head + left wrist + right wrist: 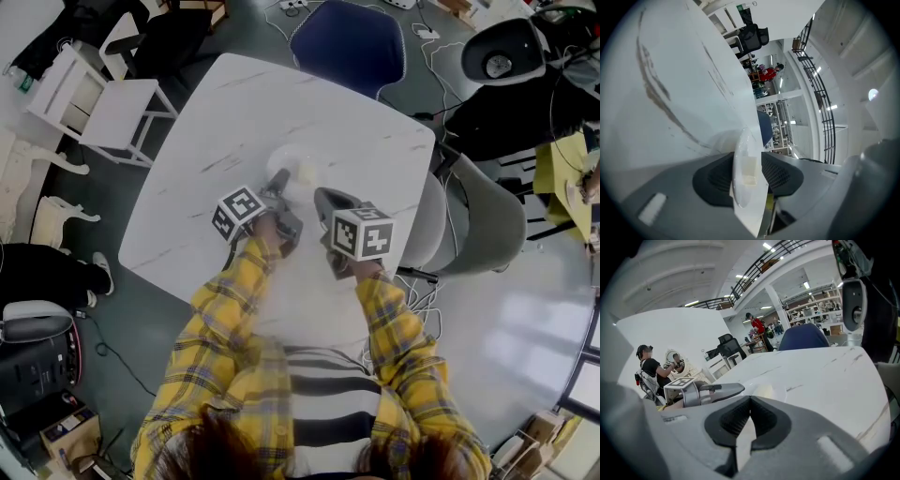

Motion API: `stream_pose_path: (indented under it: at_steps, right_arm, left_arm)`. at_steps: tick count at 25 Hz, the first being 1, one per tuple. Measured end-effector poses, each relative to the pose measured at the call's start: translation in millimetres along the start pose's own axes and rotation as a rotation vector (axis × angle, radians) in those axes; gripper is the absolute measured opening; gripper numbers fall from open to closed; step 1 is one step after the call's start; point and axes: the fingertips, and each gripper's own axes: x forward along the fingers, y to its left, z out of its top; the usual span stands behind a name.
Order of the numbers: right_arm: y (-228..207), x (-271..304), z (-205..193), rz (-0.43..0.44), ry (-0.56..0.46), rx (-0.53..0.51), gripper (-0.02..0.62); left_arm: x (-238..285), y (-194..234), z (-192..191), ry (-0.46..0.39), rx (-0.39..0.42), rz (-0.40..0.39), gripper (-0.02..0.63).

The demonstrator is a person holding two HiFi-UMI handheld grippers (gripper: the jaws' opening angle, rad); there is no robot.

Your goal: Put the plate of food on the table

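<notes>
A small white plate (291,161) with a pale block of food (307,172) rests on the white marble table (234,103), near its middle. My left gripper (279,180) is turned on its side at the plate's near-left rim. In the left gripper view the plate (743,197) stands edge-on between the jaws of the left gripper (747,173), which are spread and not pressing on it. My right gripper (320,196) is at the plate's near-right edge. In the right gripper view the pads of the right gripper (750,404) meet with nothing held, the plate (765,391) just beyond.
A blue chair (349,42) stands at the table's far side, a grey chair (487,220) at its right and a white chair (103,103) at its left. A black office chair (497,56) is far right. Another person (649,369) stands off to the left.
</notes>
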Motion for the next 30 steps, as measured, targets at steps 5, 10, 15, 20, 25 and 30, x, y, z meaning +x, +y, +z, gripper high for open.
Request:
stream_pose_path:
  at_steps: [5, 10, 15, 20, 25, 30]
  right_arm:
    - [2.1, 2.6, -1.1, 0.006, 0.002, 0.000, -0.003]
    - [0.9, 2.3, -1.9, 0.004, 0.009, -0.002, -0.003]
    - [-3.5, 1.4, -2.7, -0.002, 0.014, 0.003, -0.003]
    - [-2.3, 3.4, -5.2, 0.001, 0.023, 0.002, -0.003]
    - [-1.6, 3.4, -7.1, 0.004, 0.025, 0.000, -0.003]
    - [-1.1, 5.0, -8.2, 0.006, 0.031, -0.001, -0.003]
  left_arm:
    - [0.2, -5.9, 0.5, 0.035, 0.159, 0.028, 0.206]
    - [1.5, -9.6, 0.4, 0.043, 0.242, 0.044, 0.206]
    - [1.6, -12.1, -7.6, 0.097, 0.375, 0.056, 0.204]
    - [0.0, -15.5, -15.5, 0.193, 0.672, 0.122, 0.238]
    - [-7.0, -12.0, -15.1, 0.248, 0.952, 0.204, 0.236]
    - [-12.4, 8.6, -19.9, 0.384, 1.220, 0.322, 0.249]
